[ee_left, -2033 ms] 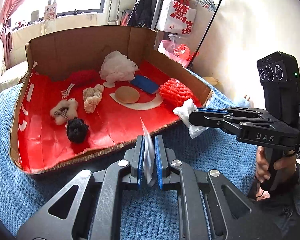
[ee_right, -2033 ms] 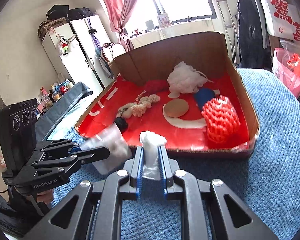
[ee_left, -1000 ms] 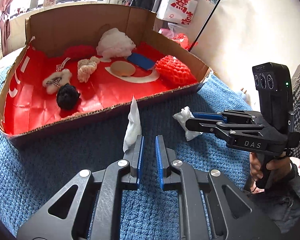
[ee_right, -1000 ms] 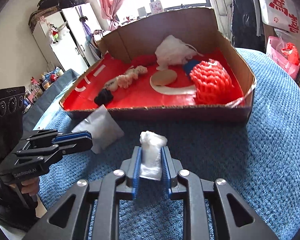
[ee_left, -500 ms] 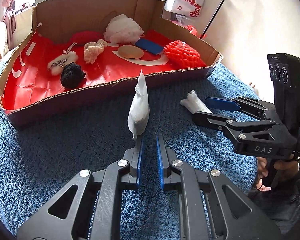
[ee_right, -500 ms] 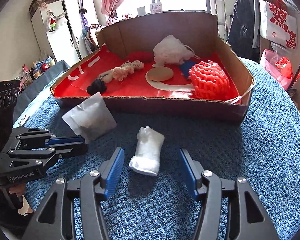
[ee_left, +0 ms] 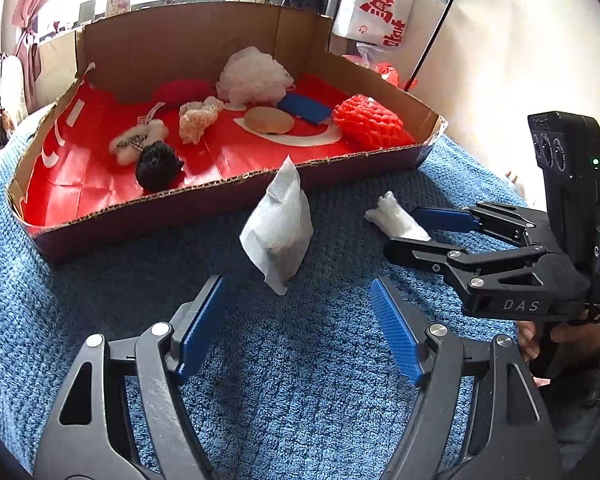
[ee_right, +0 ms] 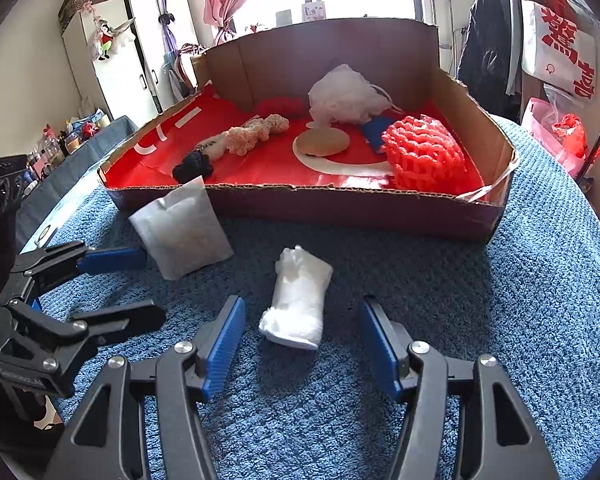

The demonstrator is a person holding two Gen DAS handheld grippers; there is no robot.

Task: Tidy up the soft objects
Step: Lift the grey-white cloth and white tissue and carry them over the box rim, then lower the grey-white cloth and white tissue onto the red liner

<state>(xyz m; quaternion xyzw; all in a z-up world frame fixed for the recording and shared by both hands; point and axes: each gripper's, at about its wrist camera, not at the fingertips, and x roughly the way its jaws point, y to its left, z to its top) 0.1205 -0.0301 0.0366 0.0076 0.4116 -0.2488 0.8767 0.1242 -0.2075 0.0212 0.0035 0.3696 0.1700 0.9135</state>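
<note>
A white pouch (ee_left: pixel 279 222) lies on the blue towel (ee_left: pixel 300 380) just ahead of my open left gripper (ee_left: pixel 296 328); it also shows in the right wrist view (ee_right: pixel 182 228). A white rolled cloth (ee_right: pixel 298 300) lies on the towel between the open jaws of my right gripper (ee_right: pixel 302 344); it also shows in the left wrist view (ee_left: pixel 396 216). Neither gripper touches its object. A cardboard box with a red lining (ee_left: pixel 228 184) stands beyond, holding a red net sponge (ee_left: pixel 366 126), a white puff (ee_left: pixel 254 76), a black ball (ee_left: pixel 156 166) and other soft items.
The right gripper body (ee_left: pixel 500 264) sits to the right in the left wrist view. The left gripper body (ee_right: pixel 60 312) sits at left in the right wrist view. A clothes rack with a white bag (ee_left: pixel 372 12) stands behind the box. White cabinets (ee_right: pixel 128 60) are at far left.
Both grippers pulled back from the box and lowered to the towel. The right gripper opened and released the rolled cloth; then the left gripper opened and released the white pouch.
</note>
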